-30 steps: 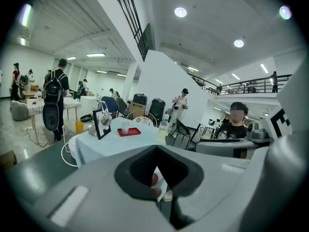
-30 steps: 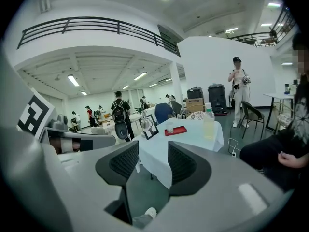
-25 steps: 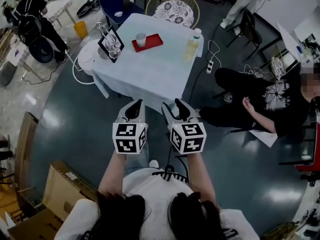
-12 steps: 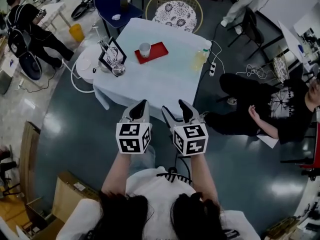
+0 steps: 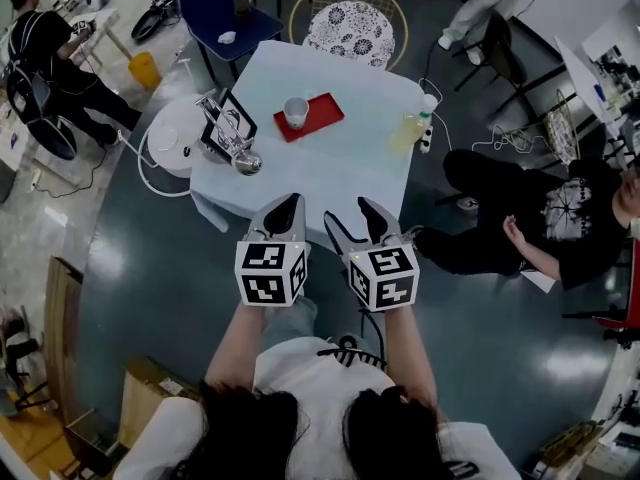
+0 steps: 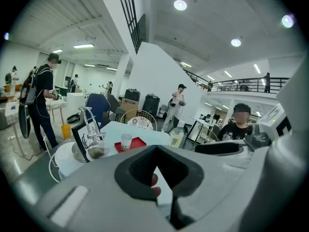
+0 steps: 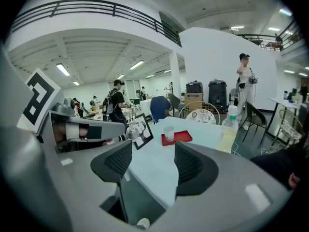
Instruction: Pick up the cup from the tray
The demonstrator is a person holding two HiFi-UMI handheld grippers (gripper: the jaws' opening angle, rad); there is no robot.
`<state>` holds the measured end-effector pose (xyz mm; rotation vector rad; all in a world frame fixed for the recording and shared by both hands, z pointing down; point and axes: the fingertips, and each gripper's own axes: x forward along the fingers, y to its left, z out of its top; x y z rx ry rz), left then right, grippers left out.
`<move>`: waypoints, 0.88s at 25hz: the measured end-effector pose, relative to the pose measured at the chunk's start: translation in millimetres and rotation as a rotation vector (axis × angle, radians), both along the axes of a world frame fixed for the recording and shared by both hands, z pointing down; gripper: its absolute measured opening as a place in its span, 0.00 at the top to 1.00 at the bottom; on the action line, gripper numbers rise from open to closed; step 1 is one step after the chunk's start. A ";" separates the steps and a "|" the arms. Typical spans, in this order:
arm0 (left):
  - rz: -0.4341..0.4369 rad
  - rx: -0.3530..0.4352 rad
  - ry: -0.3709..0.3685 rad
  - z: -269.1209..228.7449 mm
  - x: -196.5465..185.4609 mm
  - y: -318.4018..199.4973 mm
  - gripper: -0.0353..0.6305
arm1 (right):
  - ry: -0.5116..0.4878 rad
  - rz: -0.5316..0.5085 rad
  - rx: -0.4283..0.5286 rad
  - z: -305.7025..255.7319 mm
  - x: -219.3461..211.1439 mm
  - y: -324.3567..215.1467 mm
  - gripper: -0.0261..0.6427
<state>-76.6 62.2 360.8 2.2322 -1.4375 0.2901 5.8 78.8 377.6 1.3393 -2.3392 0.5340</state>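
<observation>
A small pale cup (image 5: 295, 111) stands upright on a red tray (image 5: 322, 118) near the white worktop's (image 5: 330, 173) far-left edge, well apart from the closed left claw (image 5: 288, 206) and parted right claw (image 5: 366, 208) — both empty — and it looks light and crushable, so probably best pinched gently across its wall.

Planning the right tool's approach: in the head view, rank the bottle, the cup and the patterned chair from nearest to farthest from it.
1. Bottle, at the table's right edge, nearest the right tool.
2. Cup, on the red tray, farther back and left.
3. Patterned chair, beyond the table's far edge.
</observation>
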 end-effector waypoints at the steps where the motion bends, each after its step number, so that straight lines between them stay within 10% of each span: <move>1: 0.009 -0.011 -0.006 1.8 -0.5 -3.1 0.95 | 0.006 0.008 0.004 -0.2 -0.7 -3.9 0.53; 22: 0.001 -0.055 -0.037 27.9 -15.3 -74.1 0.95 | 0.006 -0.047 0.090 -4.7 -27.2 -99.2 0.47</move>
